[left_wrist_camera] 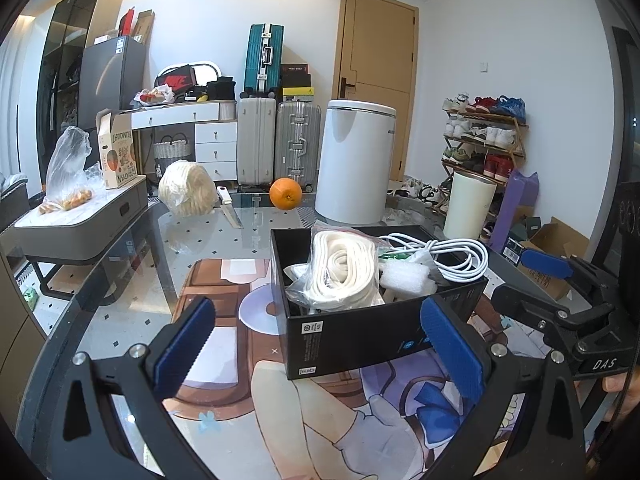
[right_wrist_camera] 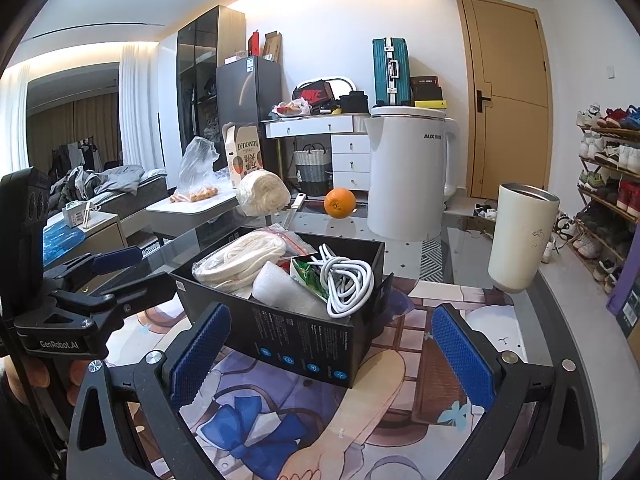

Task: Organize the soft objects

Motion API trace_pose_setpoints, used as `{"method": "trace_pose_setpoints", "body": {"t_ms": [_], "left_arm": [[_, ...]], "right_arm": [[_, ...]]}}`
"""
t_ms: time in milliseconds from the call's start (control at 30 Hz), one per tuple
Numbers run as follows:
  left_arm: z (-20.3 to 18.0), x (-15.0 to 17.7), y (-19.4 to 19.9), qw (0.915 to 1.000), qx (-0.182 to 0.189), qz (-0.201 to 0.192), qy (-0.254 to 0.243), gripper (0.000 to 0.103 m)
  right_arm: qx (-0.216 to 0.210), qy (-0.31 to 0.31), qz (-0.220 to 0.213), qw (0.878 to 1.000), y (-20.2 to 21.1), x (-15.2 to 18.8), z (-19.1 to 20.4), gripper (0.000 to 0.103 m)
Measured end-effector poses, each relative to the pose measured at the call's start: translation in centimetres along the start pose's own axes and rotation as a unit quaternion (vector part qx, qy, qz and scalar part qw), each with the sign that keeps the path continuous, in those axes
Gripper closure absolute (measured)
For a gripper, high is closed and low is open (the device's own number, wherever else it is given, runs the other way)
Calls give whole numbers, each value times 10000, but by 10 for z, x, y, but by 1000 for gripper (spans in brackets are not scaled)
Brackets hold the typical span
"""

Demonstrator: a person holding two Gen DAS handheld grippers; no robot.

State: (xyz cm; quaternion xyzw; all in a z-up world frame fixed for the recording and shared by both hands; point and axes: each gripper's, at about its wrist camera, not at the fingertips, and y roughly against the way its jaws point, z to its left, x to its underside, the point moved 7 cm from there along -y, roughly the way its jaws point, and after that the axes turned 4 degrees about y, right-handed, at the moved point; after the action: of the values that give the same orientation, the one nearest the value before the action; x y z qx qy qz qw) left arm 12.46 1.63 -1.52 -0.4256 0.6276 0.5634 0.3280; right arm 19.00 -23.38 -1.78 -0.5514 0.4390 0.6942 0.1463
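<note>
both claws, left claw [left_wrist_camera: 320, 344] and right claw [right_wrist_camera: 332, 344], are spread wide and empty; black box [left_wrist_camera: 360, 336] holds bagged rope [left_wrist_camera: 340, 272], white cable [left_wrist_camera: 452, 256].

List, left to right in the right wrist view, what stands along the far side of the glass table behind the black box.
Ball of cream yarn → knife → orange → white kettle → cream tumbler.

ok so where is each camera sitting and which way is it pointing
Left wrist: on the left tool, facing the black box from its left; the right tool shows at right.
Right wrist: on the right tool, facing the box from its right; the left tool shows at left.
Shared: box, orange, kettle.
</note>
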Motion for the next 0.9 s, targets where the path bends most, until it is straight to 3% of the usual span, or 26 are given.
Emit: {"method": "trace_pose_setpoints", "body": {"t_ms": [900], "left_arm": [[1, 1, -1, 10000, -17, 27, -18, 0]], "right_arm": [[-8, -89, -24, 10000, 1, -1, 2, 1]]}}
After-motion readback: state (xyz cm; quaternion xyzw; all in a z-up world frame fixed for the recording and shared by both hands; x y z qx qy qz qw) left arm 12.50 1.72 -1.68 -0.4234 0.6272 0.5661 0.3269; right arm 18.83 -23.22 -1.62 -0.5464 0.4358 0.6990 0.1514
